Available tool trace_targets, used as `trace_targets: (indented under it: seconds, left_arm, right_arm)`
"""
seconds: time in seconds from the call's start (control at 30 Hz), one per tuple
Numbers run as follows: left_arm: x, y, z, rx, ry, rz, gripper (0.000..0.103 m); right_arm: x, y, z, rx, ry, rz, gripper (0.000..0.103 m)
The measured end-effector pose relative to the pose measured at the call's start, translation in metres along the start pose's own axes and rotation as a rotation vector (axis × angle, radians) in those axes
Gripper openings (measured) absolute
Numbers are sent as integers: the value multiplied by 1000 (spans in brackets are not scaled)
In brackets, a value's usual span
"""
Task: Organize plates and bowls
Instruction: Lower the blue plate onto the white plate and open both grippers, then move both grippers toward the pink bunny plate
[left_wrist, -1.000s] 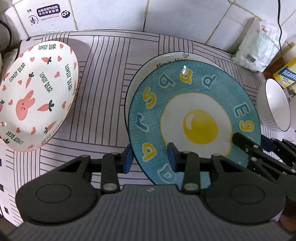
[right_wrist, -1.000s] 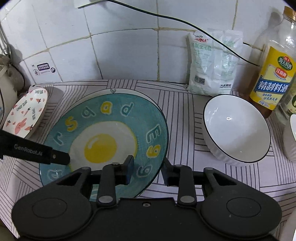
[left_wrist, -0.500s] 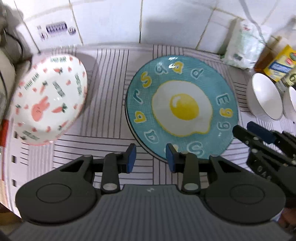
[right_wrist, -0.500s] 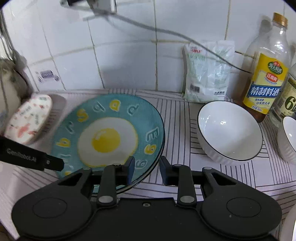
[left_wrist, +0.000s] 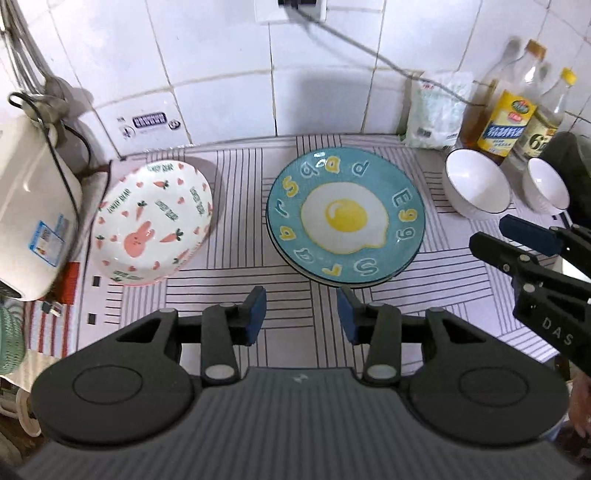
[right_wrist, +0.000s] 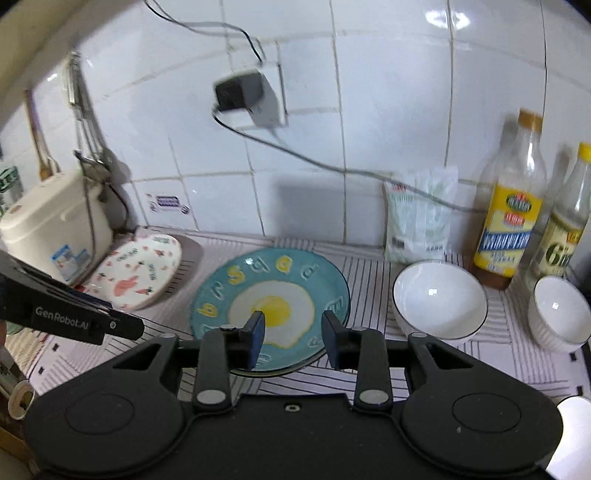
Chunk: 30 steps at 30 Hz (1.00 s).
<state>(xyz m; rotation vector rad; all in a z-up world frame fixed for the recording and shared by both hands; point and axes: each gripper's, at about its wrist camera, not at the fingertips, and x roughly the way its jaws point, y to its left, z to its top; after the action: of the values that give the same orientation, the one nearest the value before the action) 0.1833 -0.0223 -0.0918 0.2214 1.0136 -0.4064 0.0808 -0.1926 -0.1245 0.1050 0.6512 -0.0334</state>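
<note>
A teal plate with a fried-egg picture (left_wrist: 345, 221) (right_wrist: 271, 306) lies flat on another plate in the middle of the striped mat. To its left a white dish with pink rabbits (left_wrist: 153, 225) (right_wrist: 138, 271) sits tilted. Two white bowls (left_wrist: 476, 186) (left_wrist: 546, 184) stand at the right, also seen as bowls (right_wrist: 439, 299) (right_wrist: 561, 314). My left gripper (left_wrist: 301, 314) hovers above the mat in front of the egg plate, its jaws opening with nothing between them. My right gripper (right_wrist: 293, 332) (left_wrist: 491, 234) hangs above the plate's near right side, its jaws opening and empty.
A cream rice cooker (left_wrist: 33, 221) stands at the far left against the rabbit dish. Along the tiled wall at the back right are a white bag (left_wrist: 436, 110) and two bottles (left_wrist: 506, 110). A cable (right_wrist: 314, 162) runs down from a wall socket.
Both grippers have risen and drawn back from the egg plate's rim. The plate now lies level on the plate below, apart from both. Both pairs of jaws stand a little wider.
</note>
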Motion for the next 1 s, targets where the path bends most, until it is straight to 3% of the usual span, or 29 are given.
trace_targets:
  seconds: [0.4,0.6,0.67,0.83,1.0]
  left_arm:
    - [-60,5,-24,-7,-47,40,51]
    - [-72,20,-35,-56,-28,45,57]
    - [-72,27,-39,-79,-12,39,66]
    - [-62,51,-55,-139,28,59,72]
    - [-55,79,-63,-165,-15,94,79]
  right_arm:
    - [-48,12,2,-76,-24,42,55]
    - [-63,14,0,-101,-38,88,65]
    - [-63,13,-1,-89,-37,116,67]
    - [-55,6,-8,35,-16,253,67]
    - [-53,25,-7,-3,-30,304,71]
